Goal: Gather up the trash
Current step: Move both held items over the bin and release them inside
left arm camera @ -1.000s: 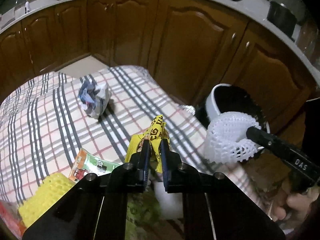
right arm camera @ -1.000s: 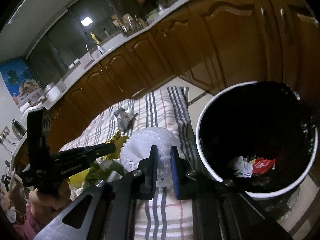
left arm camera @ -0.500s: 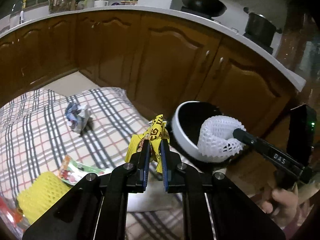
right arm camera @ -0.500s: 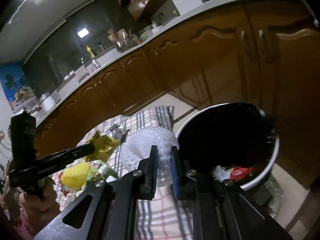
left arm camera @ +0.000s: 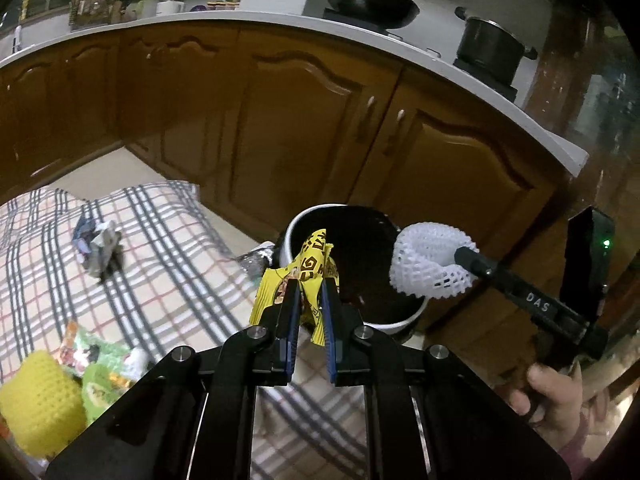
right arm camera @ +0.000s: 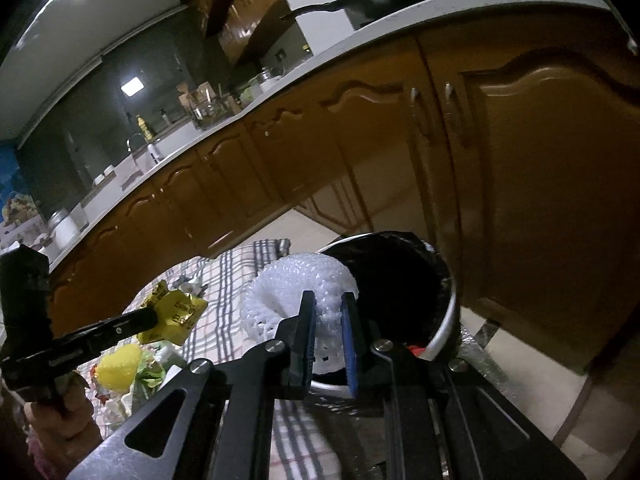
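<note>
Your left tool [left arm camera: 310, 300] is clenched on the yellow wrapper [left arm camera: 308, 268], your right tool [right arm camera: 326, 320] on the white foam net [right arm camera: 296, 292], both near the rim of the black-lined bin [left arm camera: 404, 322]. Bring each fully over the dark opening before letting go, or light pieces may fall onto the checked cloth [left arm camera: 160, 264]. The bin's contents are mostly hidden; something red possibly lies inside.

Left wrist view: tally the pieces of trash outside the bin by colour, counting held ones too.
Yellow: 2, a crinkled yellow snack wrapper in the left gripper, a yellow foam net sleeve on the checked cloth
White: 1, a white foam net sleeve in the right gripper
Green: 1, a green printed packet
Grey-blue: 1, a crumpled wrapper
Total: 5
</note>
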`<state>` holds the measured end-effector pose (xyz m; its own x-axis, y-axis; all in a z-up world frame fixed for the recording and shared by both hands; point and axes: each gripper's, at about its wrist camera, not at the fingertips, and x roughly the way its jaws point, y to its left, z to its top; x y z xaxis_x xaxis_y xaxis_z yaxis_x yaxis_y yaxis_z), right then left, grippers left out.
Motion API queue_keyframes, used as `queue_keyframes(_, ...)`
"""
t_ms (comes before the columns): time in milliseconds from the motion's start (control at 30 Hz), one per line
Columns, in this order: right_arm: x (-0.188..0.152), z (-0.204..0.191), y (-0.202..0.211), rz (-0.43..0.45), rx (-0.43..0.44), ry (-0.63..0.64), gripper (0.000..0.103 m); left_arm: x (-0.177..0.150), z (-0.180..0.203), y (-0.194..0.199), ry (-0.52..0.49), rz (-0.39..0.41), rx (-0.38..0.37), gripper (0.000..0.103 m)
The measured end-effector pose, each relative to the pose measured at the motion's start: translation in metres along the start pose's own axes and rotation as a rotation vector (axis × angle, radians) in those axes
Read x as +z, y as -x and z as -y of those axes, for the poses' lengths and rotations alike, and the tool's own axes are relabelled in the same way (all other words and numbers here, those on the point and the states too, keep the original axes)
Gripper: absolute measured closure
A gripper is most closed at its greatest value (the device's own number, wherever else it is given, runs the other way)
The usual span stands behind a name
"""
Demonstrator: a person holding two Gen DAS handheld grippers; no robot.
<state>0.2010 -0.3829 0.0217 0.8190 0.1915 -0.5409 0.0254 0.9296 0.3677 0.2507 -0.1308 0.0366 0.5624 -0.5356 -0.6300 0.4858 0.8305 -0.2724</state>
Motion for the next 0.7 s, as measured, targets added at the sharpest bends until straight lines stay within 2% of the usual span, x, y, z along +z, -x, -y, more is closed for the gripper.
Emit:
queue_keyframes(300,0.008,0.013,-0.011,-0.010,-0.048,0.006,0.091,0.014,0.012,-0.034,0.021,-0.041,-0.030,0.093)
queue_keyframes(700,0.018,0.025,-0.048,-0.096,-0.093,0.026,0.090,0.027,0.025,-0.084,-0.020,-0.116,0.000,0.093)
